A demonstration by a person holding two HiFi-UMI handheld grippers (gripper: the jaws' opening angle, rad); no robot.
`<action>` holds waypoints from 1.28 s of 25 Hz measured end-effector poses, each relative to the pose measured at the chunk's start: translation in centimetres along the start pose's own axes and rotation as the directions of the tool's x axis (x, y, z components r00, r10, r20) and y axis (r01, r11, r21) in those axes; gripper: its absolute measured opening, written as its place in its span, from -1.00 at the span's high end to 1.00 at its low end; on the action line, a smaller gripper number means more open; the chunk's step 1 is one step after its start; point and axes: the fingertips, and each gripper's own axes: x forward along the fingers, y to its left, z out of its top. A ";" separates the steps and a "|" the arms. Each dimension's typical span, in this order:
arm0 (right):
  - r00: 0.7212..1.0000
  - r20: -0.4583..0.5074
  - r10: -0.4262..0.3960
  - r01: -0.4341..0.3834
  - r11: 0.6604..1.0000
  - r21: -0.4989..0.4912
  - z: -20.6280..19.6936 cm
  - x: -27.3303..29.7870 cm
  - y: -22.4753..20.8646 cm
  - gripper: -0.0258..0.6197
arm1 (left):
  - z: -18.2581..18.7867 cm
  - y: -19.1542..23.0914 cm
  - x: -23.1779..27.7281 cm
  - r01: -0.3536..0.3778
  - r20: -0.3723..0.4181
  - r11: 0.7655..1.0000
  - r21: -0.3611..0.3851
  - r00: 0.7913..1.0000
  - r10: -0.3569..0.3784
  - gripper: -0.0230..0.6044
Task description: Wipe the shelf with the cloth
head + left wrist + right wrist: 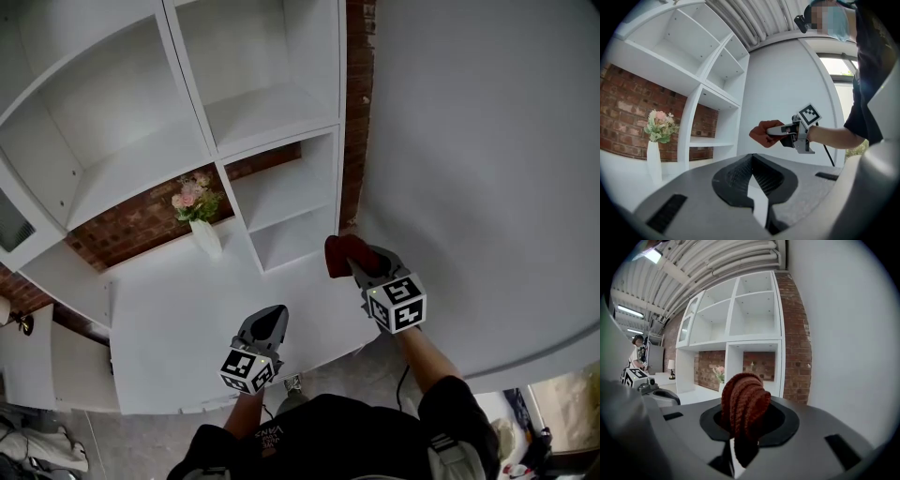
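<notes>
Flower vase [206, 236] against brick wall [131, 225]

Small white letters on the person's dark shirt [328, 441], seen from the head view, seem to spell "VANS". They are tiny, so it is hard to be sure. The left cube [247, 369] on the left tool [272, 314] and the right cube [397, 303] on the right tool [354, 262] have black and white square patterns on them, not letters or numbers, and no other words can be read.
</notes>
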 end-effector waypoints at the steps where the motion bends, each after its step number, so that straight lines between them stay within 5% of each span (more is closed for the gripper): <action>1: 1.000 -0.007 -0.001 0.001 1.000 0.022 -1.2 -0.5 0.2 0.61 | -0.3 -0.5 0.0 0.003 -0.006 1.000 -0.002 1.000 -0.003 0.90; 16: 0.985 -0.171 -0.018 0.078 0.932 0.355 -16.8 -7.1 4.1 0.61 | -5.1 -5.5 -1.4 -0.011 -0.102 1.000 -0.024 0.995 0.008 0.90; 32: 0.968 -0.251 -0.026 0.126 0.912 0.392 -21.6 -11.0 5.2 0.63 | -9.2 -6.6 -4.3 -0.074 -0.183 0.995 -0.064 0.981 0.061 0.90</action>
